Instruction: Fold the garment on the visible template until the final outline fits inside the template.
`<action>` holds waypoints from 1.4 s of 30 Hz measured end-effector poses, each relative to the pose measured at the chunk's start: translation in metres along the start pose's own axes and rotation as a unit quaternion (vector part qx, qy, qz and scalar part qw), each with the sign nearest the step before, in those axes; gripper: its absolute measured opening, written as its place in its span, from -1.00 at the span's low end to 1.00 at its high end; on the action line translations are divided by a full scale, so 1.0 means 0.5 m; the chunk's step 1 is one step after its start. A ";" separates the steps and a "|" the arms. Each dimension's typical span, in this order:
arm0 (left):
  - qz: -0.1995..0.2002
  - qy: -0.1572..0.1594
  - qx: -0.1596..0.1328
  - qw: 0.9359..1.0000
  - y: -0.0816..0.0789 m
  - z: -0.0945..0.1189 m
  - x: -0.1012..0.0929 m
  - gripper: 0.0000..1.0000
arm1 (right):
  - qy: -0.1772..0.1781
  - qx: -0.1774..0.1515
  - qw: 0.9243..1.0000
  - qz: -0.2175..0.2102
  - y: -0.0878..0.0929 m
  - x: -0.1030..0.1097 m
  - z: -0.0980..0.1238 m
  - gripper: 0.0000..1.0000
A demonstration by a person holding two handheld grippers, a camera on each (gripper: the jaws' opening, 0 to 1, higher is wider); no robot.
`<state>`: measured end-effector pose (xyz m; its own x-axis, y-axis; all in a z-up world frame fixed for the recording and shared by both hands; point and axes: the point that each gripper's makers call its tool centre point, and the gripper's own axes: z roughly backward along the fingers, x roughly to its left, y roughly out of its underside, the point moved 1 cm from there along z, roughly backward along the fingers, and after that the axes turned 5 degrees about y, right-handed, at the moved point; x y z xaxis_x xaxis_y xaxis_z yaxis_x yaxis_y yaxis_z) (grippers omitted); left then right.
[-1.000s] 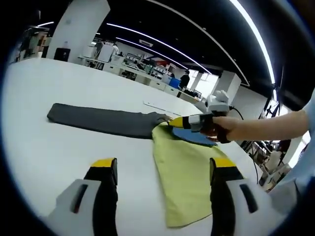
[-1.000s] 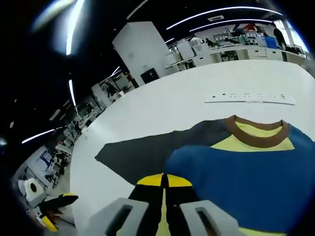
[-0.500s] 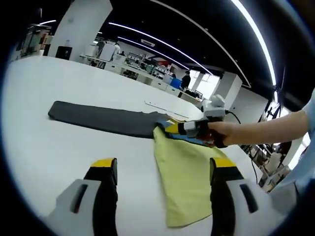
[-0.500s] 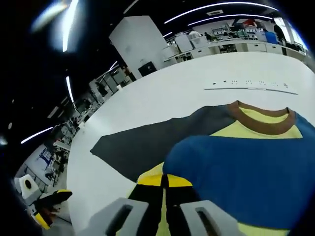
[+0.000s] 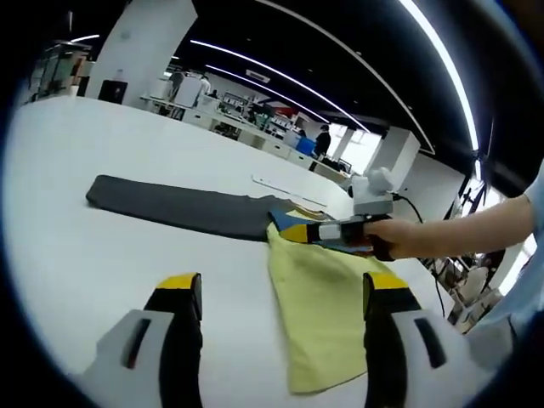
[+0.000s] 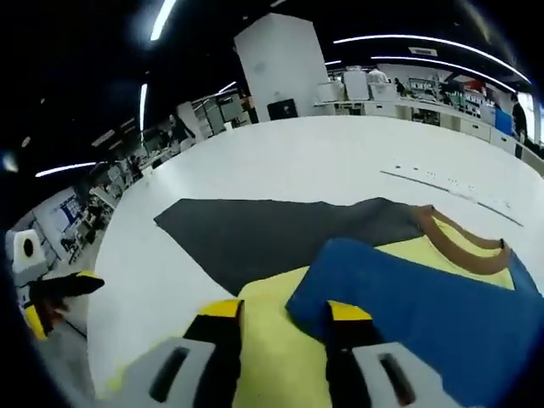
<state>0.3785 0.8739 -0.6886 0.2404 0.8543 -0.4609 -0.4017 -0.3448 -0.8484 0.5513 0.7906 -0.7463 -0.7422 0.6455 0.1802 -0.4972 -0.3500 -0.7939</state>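
One garment (image 5: 319,306) is seen lying flat on one big white table (image 5: 76,246). The garment has a yellow body, one long dark grey sleeve (image 5: 174,206) and one blue sleeve (image 6: 442,310). The grey sleeve is stretched out along the table, away from the yellow body. The blue sleeve is folded over onto the yellow body, just below the brown collar (image 6: 463,246).

Two grippers are counted. The left gripper (image 5: 276,302) is held above the table, near the bottom of the yellow body, with its two jaws spread wide and nothing between them. The right gripper (image 6: 276,310) is held low at the folded blue sleeve. Its two jaws are parted, and the corner of the blue sleeve is seen between them. One white strip (image 6: 450,191) lies on the table beyond the collar.
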 end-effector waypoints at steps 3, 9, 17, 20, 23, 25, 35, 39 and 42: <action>-0.001 0.001 0.001 1.000 0.000 0.000 -0.001 0.49 | 0.000 -0.021 1.000 0.002 -0.010 -0.001 0.010 0.55; -0.001 0.003 -0.001 1.000 -0.002 0.001 -0.002 0.49 | 0.007 -0.030 1.000 0.005 -0.018 -0.013 0.024 0.84; 0.012 0.007 0.000 1.000 0.002 0.001 -0.001 0.49 | -0.002 -0.035 0.999 0.013 -0.015 -0.017 0.060 0.99; 0.014 0.001 0.006 1.000 0.008 -0.001 0.008 0.50 | -0.005 -0.039 0.999 0.021 -0.008 -0.024 0.085 0.99; 0.017 -0.001 0.006 1.000 0.007 0.000 0.014 0.49 | 0.005 -0.035 0.999 0.023 0.002 -0.042 0.116 0.99; 0.020 -0.009 0.007 1.000 0.004 0.002 0.027 0.48 | 0.016 -0.041 0.998 0.039 0.010 -0.055 0.145 0.99; 0.031 -0.048 0.011 0.998 -0.010 0.012 0.105 0.48 | 0.049 -0.047 0.998 0.003 0.076 -0.109 0.261 0.99; 0.025 -0.081 0.008 0.996 -0.023 0.027 0.152 0.46 | 0.063 -0.063 0.996 -0.014 0.080 -0.128 0.303 0.99; 0.021 -0.114 0.009 0.993 -0.029 0.036 0.204 0.45 | 0.073 -0.069 0.995 -0.019 0.086 -0.136 0.326 0.99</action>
<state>0.3930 0.9730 -0.7185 0.0179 0.9060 -0.4229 -0.4240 -0.3762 -0.8239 0.5074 0.6210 -0.6981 -0.6451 0.7524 0.1332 -0.4505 -0.2337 -0.8616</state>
